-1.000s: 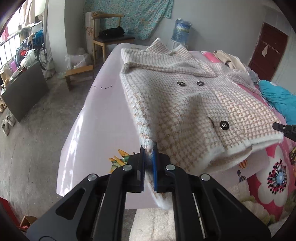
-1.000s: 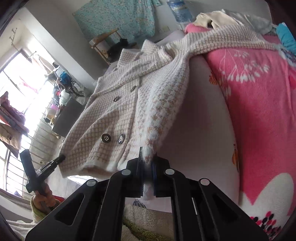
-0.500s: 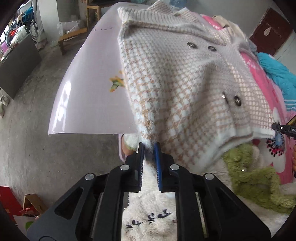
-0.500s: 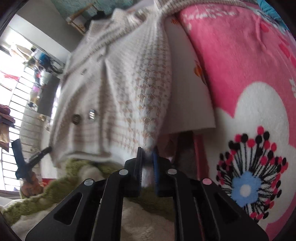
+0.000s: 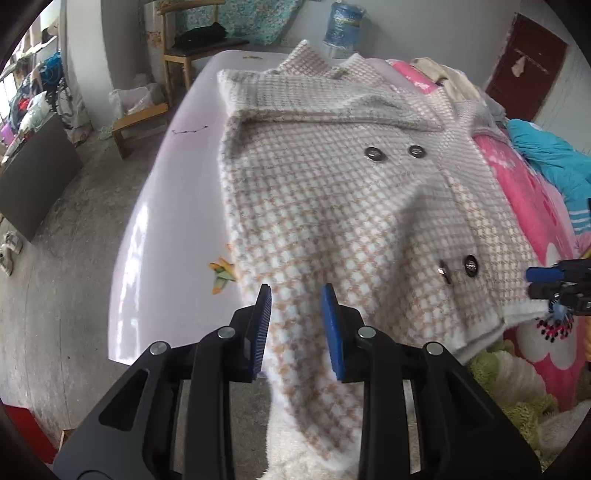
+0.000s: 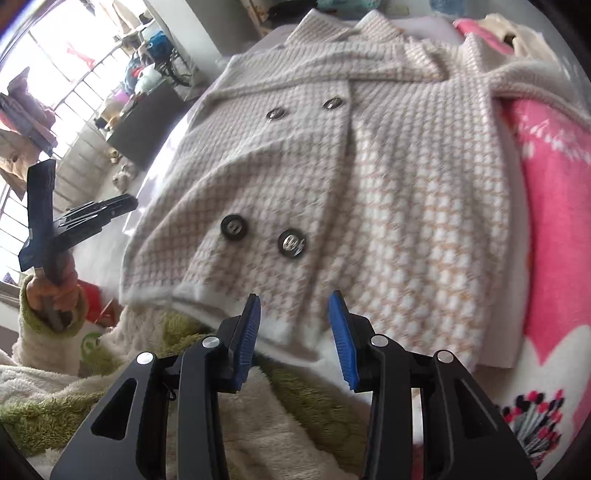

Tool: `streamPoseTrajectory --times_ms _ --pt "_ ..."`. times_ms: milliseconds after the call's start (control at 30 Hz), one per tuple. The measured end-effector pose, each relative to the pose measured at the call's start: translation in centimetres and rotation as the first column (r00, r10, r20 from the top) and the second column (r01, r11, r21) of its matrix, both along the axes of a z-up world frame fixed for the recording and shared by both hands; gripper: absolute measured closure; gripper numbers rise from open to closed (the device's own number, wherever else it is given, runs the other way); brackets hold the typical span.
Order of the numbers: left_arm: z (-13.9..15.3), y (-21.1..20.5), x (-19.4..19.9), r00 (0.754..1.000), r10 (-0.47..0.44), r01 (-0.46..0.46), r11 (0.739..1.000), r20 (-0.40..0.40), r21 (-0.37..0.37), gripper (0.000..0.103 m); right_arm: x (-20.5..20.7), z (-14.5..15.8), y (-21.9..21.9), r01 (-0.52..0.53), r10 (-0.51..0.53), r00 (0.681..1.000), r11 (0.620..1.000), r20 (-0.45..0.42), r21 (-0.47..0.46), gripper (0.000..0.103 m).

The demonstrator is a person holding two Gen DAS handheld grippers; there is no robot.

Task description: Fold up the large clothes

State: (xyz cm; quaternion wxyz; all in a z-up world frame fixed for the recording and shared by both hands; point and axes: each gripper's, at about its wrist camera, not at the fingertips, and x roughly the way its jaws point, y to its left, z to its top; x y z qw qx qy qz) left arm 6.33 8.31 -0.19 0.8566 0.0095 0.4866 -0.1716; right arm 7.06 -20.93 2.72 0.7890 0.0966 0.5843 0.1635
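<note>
A cream and tan houndstooth knit coat [image 5: 332, 192] with dark buttons lies front up on the bed, collar at the far end; it also shows in the right wrist view [image 6: 369, 177]. Its hem hangs over the near edge. My left gripper [image 5: 295, 299] is open, its blue pads either side of the hem's left part. My right gripper [image 6: 294, 306] is open just before the hem's right part; it also shows at the right edge of the left wrist view [image 5: 546, 284]. The left gripper appears at the left of the right wrist view [image 6: 110, 206].
The coat lies on a pale lilac board [image 5: 177, 177] on a bed with a pink flowered blanket [image 6: 550, 221]. A blue garment [image 5: 546, 162] and other clothes lie at the far right. A wooden chair [image 5: 192, 55] and a water bottle [image 5: 341, 22] stand beyond. A green fluffy sleeve [image 6: 55, 325] is below.
Both grippers were shut on the coat's hem and pulled it toward the near edge. Now both have opened and let the hem go; the coat rests flat.
</note>
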Motion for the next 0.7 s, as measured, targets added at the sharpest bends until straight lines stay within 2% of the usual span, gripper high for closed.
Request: streamPoseTrajectory --times_ms 67,100,200,267,333,400,500,633,700 --pt "-0.1 -1.7 -1.7 0.997 -0.081 0.081 0.996 0.012 -0.022 0.076 -0.7 -1.7 -0.1 0.025 -0.022 0.997 0.998 -0.069 0.052 0.063" --pt "-0.5 -2.7 -2.5 0.992 -0.122 0.122 0.992 0.011 -0.025 0.076 -1.4 -2.0 0.1 0.042 -0.039 0.997 0.998 -0.068 0.043 0.063" --pt "-1.8 -5.3 -4.4 0.979 -0.205 0.205 0.979 -0.001 -0.01 0.076 -2.4 -2.3 1.0 0.027 -0.027 0.999 0.999 -0.019 -0.042 0.06" --pt "-2.6 -6.6 -5.0 0.969 -0.246 0.245 0.969 -0.009 -0.021 0.076 -2.6 -2.2 2.4 -0.024 0.026 0.999 0.995 0.021 -0.095 0.053" --pt "-3.3 -7.6 -5.3 0.958 -0.284 0.283 0.959 -0.029 -0.031 0.076 -2.7 -2.3 3.7 -0.081 0.089 0.995 0.985 0.041 -0.155 0.052" --pt "-3.9 -8.2 -5.5 0.951 -0.305 0.305 0.952 -0.045 -0.017 0.076 -2.6 -2.4 5.1 -0.14 0.156 0.986 0.966 0.059 -0.217 0.052" --pt "-4.8 -8.7 -5.5 0.949 -0.31 0.31 0.951 -0.067 -0.008 0.076 -2.1 -2.9 6.3 -0.172 0.197 0.978 0.945 0.064 -0.277 0.052" --pt "-5.0 -8.3 -5.5 0.952 -0.297 0.296 0.955 -0.073 -0.025 0.076 -1.1 -4.3 6.9 -0.195 0.208 0.978 0.94 0.018 -0.28 0.052" --pt "-5.1 -8.1 -5.5 0.953 -0.295 0.294 0.955 -0.069 -0.029 0.076 -0.8 -4.3 6.1 -0.176 0.18 0.984 0.958 -0.006 -0.225 0.052"
